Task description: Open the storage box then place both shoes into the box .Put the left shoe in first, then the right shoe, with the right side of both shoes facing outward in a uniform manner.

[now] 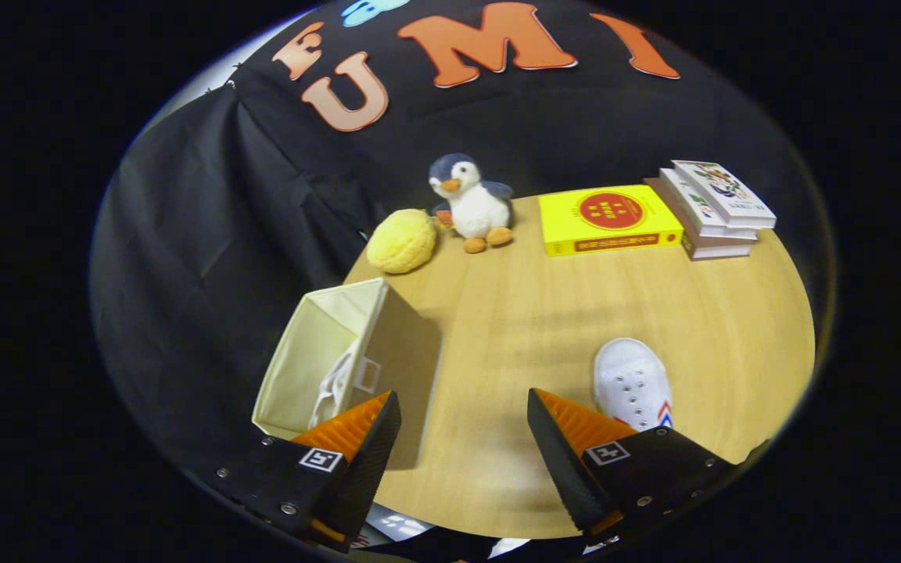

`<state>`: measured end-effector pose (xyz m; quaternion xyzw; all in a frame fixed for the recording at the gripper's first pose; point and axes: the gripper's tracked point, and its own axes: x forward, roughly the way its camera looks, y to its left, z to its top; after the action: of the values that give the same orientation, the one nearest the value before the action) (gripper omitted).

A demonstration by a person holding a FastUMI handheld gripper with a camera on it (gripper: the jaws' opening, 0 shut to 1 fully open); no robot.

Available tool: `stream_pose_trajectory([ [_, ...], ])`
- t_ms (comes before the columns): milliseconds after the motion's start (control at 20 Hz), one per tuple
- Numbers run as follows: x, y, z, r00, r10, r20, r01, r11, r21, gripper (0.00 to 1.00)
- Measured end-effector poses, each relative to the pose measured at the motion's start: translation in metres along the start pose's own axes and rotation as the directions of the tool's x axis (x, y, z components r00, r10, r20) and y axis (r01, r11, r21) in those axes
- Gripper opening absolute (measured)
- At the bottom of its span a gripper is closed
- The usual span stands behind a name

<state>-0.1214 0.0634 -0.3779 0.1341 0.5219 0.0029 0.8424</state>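
A beige fabric storage box (388, 344) stands open-topped on the round wooden table (544, 313), just ahead of my left finger. One white shoe (335, 385) lies inside it, partly hidden by the box wall and my finger. A second white shoe (632, 381) with a red and blue mark on its side rests on the table, just beyond my right finger, toe pointing away. My gripper (462, 418) hovers above the table between box and shoe, open, with nothing between the fingers.
At the far side of the table sit a yellow ball-like plush (402, 241), a penguin plush (472, 203), a yellow book (608, 220) and a stack of white books (712, 209). Bare tabletop lies between the box and the shoe.
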Motion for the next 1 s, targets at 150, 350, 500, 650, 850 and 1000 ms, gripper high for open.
stream_pose_trajectory([
  [150, -0.009, -0.064, -0.015, 0.993, -0.116, -0.005, 0.116, 0.993, -0.008, 0.96],
  [350, -0.012, -0.13, -0.048, 0.97, -0.236, -0.058, 0.233, 0.972, -0.042, 0.91],
  [500, -0.006, -0.16, -0.067, 0.956, -0.279, -0.095, 0.272, 0.959, -0.077, 0.87],
  [650, 0.005, -0.179, -0.087, 0.943, -0.298, -0.148, 0.279, 0.951, -0.137, 0.84],
  [850, 0.023, -0.197, -0.096, 0.933, -0.308, -0.185, 0.276, 0.944, -0.182, 0.8],
  [1000, 0.033, -0.2, -0.101, 0.933, -0.284, -0.221, 0.251, 0.954, -0.166, 0.72],
])
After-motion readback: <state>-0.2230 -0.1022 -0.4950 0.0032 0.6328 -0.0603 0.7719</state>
